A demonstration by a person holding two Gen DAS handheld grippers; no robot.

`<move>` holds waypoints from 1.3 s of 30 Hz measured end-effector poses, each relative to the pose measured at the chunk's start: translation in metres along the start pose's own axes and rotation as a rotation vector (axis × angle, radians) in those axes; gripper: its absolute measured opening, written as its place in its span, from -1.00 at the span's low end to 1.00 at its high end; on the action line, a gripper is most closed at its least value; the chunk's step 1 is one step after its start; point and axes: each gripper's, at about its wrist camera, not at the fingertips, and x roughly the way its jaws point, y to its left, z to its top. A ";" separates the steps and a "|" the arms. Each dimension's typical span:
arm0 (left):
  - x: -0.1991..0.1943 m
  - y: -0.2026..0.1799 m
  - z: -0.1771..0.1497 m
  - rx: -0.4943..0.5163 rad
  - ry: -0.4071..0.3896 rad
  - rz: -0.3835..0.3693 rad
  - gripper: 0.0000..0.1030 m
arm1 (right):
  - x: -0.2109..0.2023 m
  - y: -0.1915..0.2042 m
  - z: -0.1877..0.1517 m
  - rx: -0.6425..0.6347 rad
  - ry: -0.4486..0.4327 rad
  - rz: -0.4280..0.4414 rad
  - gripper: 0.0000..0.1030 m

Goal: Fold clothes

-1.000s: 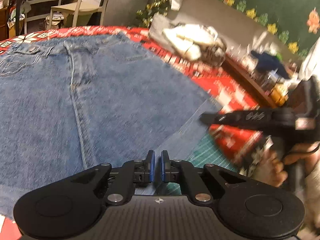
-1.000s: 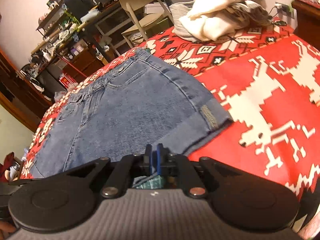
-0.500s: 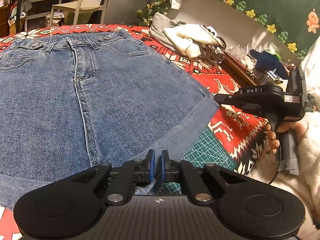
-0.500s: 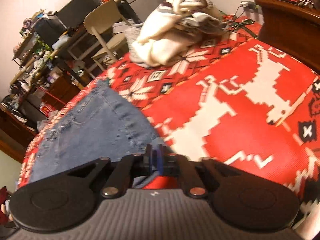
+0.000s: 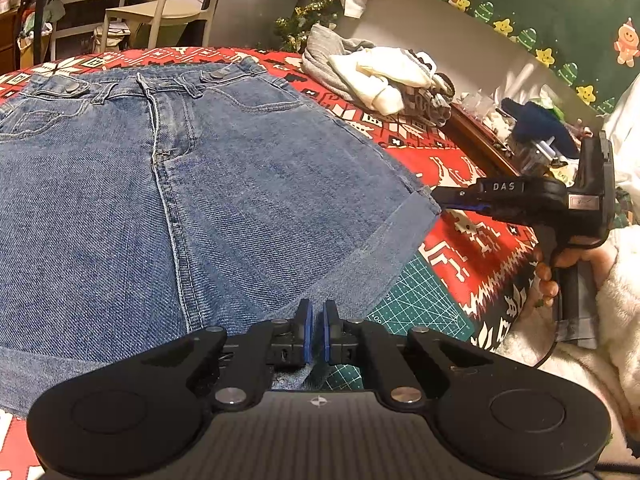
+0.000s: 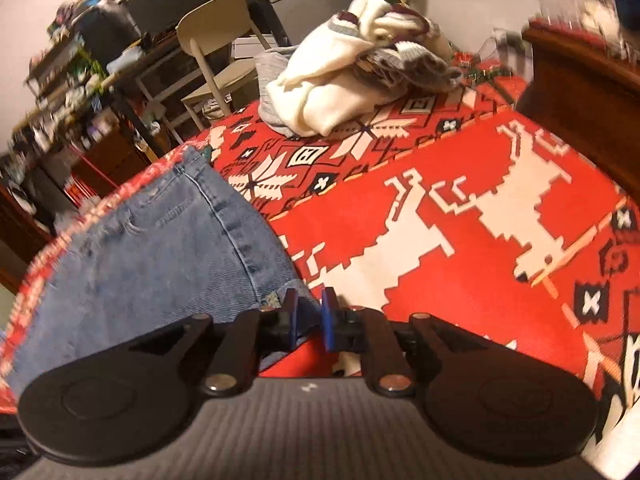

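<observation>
Down low at the near edge, the left gripper has its blue jaws clenched on the turned-up hem of the denim shorts, with a green cutting mat peeking out just beside that hem. The shorts lie flat and spread wide over the red patterned cloth on the counter, waistband at the far side. Over to the right, the right gripper sits at the hem's outer corner, jaws released a little with the denim edge between them; whether the pads touch the fabric I cannot tell. A hand in a fluffy white sleeve grips its handle. Further back, a pile of white and grey clothes rests on the cloth, and beyond it stands a pale chair.
</observation>
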 end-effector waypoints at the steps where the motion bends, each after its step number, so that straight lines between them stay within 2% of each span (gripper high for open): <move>1: 0.000 0.000 0.000 0.002 0.000 0.000 -0.90 | -0.001 0.004 -0.001 -0.027 0.002 -0.012 -0.68; 11: 0.001 -0.002 0.002 0.022 0.012 0.007 -0.89 | -0.002 0.019 -0.003 -0.143 -0.007 -0.068 -0.61; 18: 0.002 -0.007 0.005 0.038 0.029 0.029 -0.89 | -0.002 0.019 -0.004 -0.160 -0.013 -0.074 -0.60; 23: 0.002 -0.009 0.008 0.042 0.048 0.043 -0.89 | -0.005 0.015 -0.003 -0.128 -0.024 -0.063 -0.95; 32: -0.006 -0.015 0.017 0.032 0.013 0.034 -0.89 | -0.013 0.008 0.004 -0.110 -0.067 -0.078 -1.00; 35: -0.004 -0.013 0.018 0.037 0.021 0.034 -0.89 | -0.018 0.002 0.006 -0.104 -0.083 -0.118 -1.00; 39: -0.003 -0.010 0.017 0.032 0.023 0.030 -0.89 | -0.023 -0.011 0.009 -0.044 -0.079 -0.036 -0.96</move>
